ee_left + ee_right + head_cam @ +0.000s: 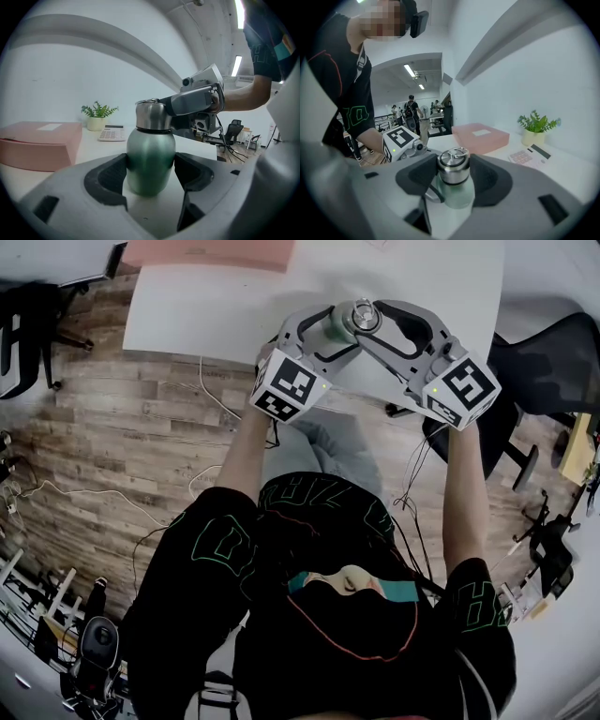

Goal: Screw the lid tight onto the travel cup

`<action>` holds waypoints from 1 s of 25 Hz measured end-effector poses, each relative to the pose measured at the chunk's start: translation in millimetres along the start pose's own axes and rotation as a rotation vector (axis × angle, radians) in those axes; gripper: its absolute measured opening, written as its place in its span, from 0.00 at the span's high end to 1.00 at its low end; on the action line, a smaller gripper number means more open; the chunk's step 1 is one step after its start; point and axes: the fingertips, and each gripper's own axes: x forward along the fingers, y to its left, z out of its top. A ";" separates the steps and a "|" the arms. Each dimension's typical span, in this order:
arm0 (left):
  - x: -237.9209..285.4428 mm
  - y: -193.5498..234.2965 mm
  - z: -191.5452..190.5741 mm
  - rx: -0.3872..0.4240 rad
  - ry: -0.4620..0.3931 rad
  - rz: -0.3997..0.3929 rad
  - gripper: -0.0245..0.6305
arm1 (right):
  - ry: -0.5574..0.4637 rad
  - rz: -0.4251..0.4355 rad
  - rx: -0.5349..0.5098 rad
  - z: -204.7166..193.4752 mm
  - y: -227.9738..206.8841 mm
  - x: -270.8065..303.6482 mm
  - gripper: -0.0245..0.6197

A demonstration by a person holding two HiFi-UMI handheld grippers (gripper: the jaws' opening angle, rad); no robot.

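A green travel cup (pixel 151 157) with a steel lid (pixel 151 116) stands upright on the white table (pixel 202 315). My left gripper (pixel 151 174) is shut on the cup's green body, a dark pad pressed to each side. My right gripper (pixel 453 172) comes in from the opposite side and is shut on the lid (pixel 453 165), its pads against the steel rim; the cup's body (pixel 457 196) shows below them. From the head view both grippers meet at the cup (pixel 336 329) near the table's front edge, left gripper (pixel 323 334) and right gripper (pixel 375 322).
A pink box (pixel 37 143) lies on the table beyond the cup, with a calculator (pixel 112 133) and a small potted plant (pixel 97 115) by the wall. A black office chair (pixel 539 357) stands to the right of the table. Cables run across the wooden floor.
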 end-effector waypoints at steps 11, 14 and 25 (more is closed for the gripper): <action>1.2 -1.3 2.9 0.010 0.001 0.000 0.46 | -0.153 -0.516 0.109 -4.4 -2.6 -9.4 0.61; 0.7 -1.1 3.9 0.011 0.001 0.002 0.46 | -0.177 -0.649 0.144 -5.3 -2.4 -10.2 0.60; 1.2 1.1 -2.4 0.003 0.015 -0.001 0.46 | -0.097 -0.398 0.057 -1.2 3.2 -7.4 0.55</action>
